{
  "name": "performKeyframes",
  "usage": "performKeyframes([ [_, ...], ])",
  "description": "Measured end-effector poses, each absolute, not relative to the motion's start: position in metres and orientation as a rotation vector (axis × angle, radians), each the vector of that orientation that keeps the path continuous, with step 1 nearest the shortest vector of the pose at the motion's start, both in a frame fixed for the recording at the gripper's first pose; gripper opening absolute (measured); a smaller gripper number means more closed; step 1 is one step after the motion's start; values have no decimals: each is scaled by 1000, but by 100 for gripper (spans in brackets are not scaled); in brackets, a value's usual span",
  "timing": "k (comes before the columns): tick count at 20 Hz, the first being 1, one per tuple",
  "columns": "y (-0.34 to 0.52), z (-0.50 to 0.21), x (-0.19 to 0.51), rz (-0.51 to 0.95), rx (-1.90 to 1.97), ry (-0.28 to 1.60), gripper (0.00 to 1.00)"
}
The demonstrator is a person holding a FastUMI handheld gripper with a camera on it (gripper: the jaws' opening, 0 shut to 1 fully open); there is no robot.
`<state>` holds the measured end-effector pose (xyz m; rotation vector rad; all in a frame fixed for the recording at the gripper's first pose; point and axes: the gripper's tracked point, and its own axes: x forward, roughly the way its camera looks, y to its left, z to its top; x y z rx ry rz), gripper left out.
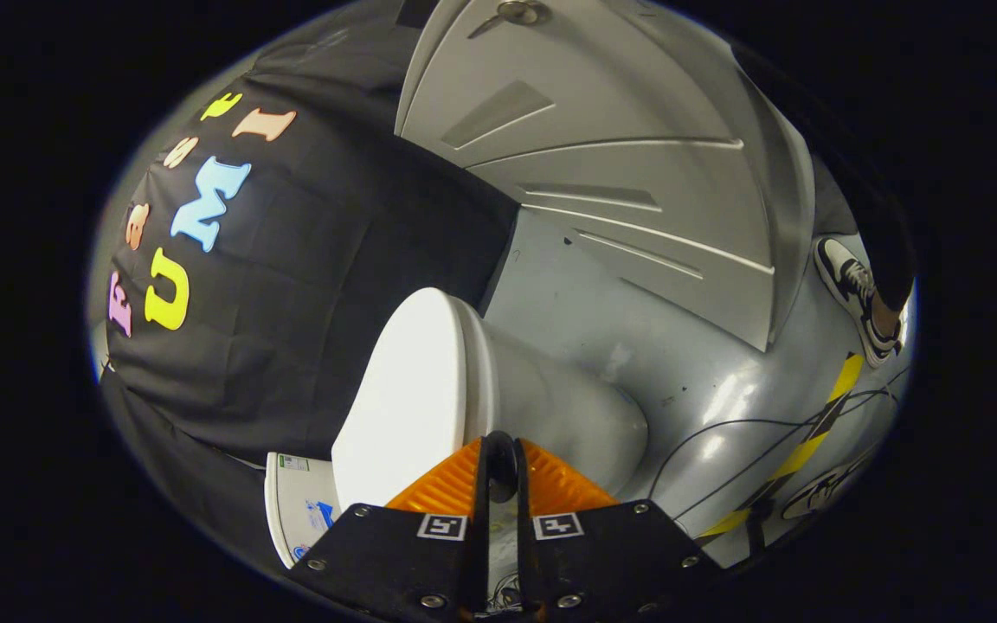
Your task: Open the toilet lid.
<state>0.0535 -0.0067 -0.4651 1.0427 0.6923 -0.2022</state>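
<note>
The whole scene appears rolled on its side. The white toilet lid (412, 389) lies flat against the seat, and the bowl (568, 415) swells out beyond it toward the floor. My gripper (499, 454) has its two fingers drawn close together right at the lid's rim. The rim runs straight into the narrow gap between them, so they seem pinched on its edge. The contact itself is hidden by the fingers.
A white box-like part with a label (299, 510) sits beside the lid near my fingers. Past the toilet stands a grey panelled door (620, 156). The shiny grey floor (706, 363) carries cables (723, 428) and yellow-black tape (810, 437). A person's shoe (853, 294) stands on it.
</note>
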Motion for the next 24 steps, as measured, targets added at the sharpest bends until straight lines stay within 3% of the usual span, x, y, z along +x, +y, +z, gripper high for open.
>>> performKeyframes([
  [5, -5, -451, 54, -225, 975, 714, 3],
  [24, 13, -329, 62, -217, 781, 645, 2],
])
